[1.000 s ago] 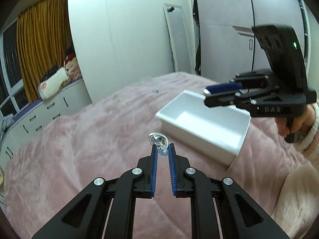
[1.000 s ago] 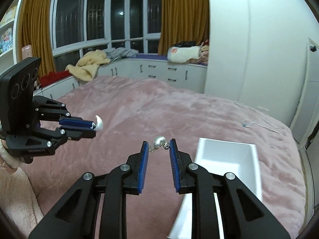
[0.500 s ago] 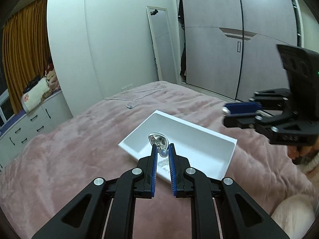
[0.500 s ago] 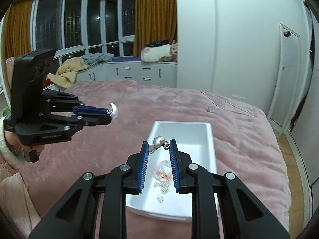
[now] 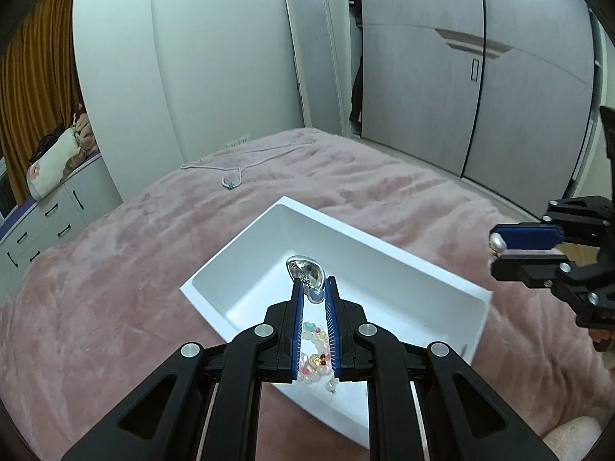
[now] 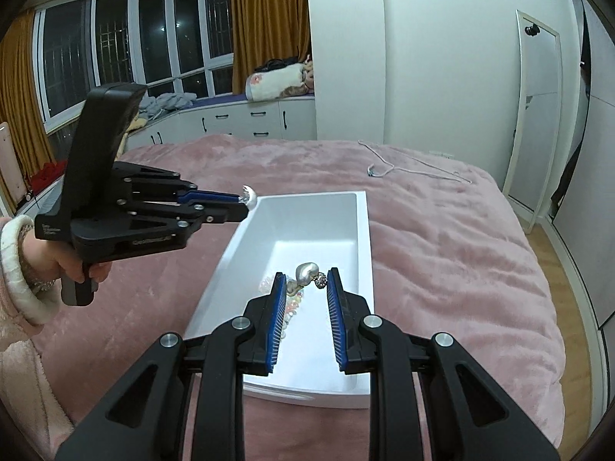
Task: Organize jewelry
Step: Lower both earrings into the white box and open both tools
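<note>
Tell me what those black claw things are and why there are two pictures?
They are grabbing tools, and a person holds one in each hand. Each tool carries a camera looking along its jaws, so you get one picture per hand.

The left gripper pinches a shiny silver earring. The right gripper pinches a pearly earring; its jaws stand wider apart. Each tool also shows up in the other's picture, off to the side.

Both hover over a white box on a pink blanket. Colourful beads already lie in the box. Farther back, a white clothes hanger lies on the blanket.
</note>
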The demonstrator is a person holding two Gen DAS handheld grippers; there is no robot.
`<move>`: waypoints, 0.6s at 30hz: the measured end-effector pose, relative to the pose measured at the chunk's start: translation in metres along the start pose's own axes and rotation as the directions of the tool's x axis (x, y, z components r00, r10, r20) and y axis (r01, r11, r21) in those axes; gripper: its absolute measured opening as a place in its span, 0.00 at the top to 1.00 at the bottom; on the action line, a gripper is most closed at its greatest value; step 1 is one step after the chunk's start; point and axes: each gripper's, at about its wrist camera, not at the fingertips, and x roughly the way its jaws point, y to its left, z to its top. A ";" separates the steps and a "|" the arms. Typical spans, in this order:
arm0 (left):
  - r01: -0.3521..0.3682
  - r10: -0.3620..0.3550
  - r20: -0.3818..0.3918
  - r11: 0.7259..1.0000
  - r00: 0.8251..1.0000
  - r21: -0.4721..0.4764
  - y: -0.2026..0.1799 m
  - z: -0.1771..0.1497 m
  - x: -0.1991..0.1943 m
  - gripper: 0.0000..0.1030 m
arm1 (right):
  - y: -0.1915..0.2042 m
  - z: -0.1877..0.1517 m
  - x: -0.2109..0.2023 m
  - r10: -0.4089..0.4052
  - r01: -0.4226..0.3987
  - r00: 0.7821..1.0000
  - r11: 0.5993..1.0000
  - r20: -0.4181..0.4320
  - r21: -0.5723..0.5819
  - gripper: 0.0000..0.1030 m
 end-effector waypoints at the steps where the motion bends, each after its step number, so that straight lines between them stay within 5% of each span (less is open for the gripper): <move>1: -0.003 0.003 -0.009 1.000 1.000 0.002 0.000 0.000 0.008 0.84 | -0.002 -0.001 0.003 0.002 -0.002 1.000 1.000 -0.004 0.002 0.78; 18: -0.098 0.084 -0.164 0.992 0.983 -0.083 0.032 -0.020 0.089 0.84 | 0.007 -0.006 0.077 0.024 -0.031 0.992 0.998 -0.128 -0.052 0.78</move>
